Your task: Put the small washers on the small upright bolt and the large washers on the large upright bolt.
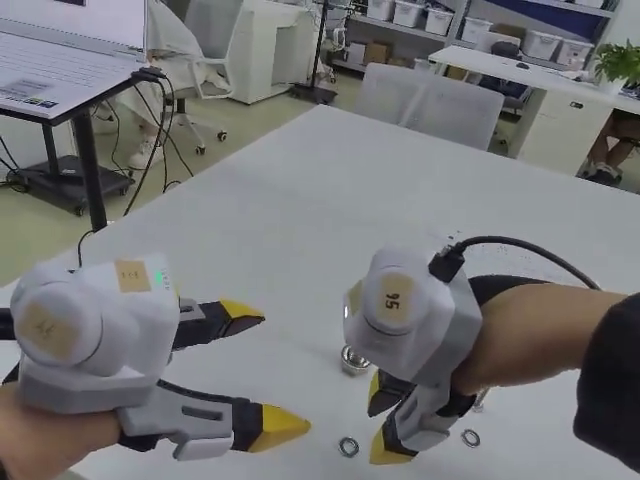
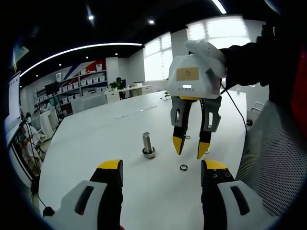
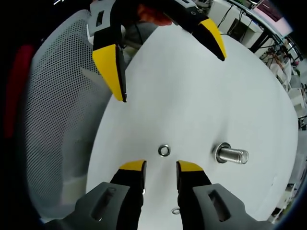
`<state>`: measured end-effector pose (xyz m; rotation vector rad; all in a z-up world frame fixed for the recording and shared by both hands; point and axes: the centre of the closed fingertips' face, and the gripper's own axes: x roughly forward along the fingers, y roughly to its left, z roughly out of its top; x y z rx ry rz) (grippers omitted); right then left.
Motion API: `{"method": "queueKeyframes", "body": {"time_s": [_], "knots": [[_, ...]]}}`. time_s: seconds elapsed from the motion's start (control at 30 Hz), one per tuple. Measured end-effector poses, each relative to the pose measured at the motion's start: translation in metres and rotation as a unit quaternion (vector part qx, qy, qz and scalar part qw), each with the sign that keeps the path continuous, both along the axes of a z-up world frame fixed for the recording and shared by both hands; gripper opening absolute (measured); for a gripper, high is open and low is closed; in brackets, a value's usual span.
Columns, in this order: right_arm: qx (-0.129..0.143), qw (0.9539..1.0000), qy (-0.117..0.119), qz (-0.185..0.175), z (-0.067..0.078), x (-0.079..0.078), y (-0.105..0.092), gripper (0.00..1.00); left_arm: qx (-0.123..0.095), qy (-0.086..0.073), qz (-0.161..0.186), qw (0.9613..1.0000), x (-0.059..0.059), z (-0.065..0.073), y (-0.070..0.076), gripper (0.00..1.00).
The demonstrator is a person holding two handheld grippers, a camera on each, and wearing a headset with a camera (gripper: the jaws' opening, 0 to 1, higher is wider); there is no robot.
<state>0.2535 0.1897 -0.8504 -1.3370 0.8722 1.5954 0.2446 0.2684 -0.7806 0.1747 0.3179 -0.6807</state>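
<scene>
- Left gripper point(image 1: 262, 368): near left, above the white table point(image 1: 300, 200); jaws spread wide, nothing between them.
- Bolt point(image 1: 352, 358): upright on the table, centre, partly hidden behind the right gripper point(image 1: 380, 420); probably ringed at its foot, size class unclear.
- Washer point(image 1: 348, 446): flat on the table, nearer than the bolt, just left of the right gripper's tips.
- Right gripper: pointing down over the table; jaws parted narrowly, holding nothing.
- Second washer point(image 1: 470, 437): flat, just right of that gripper.
</scene>
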Motion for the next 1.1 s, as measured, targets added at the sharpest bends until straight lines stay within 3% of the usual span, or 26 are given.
{"method": "queueKeyframes", "body": {"time_s": [0.37,1.1], "knots": [[-0.014,0.9998,0.007,0.007,-0.015,-0.003,0.007,0.26,-0.003,0.0,0.002,1.0,0.0,-0.002,0.002,0.65],[-0.03,0.9994,-0.004,0.019,-0.027,0.001,0.008,0.19,-0.008,0.0,0.009,0.9999,-0.003,-0.003,0.002,0.63]]}}
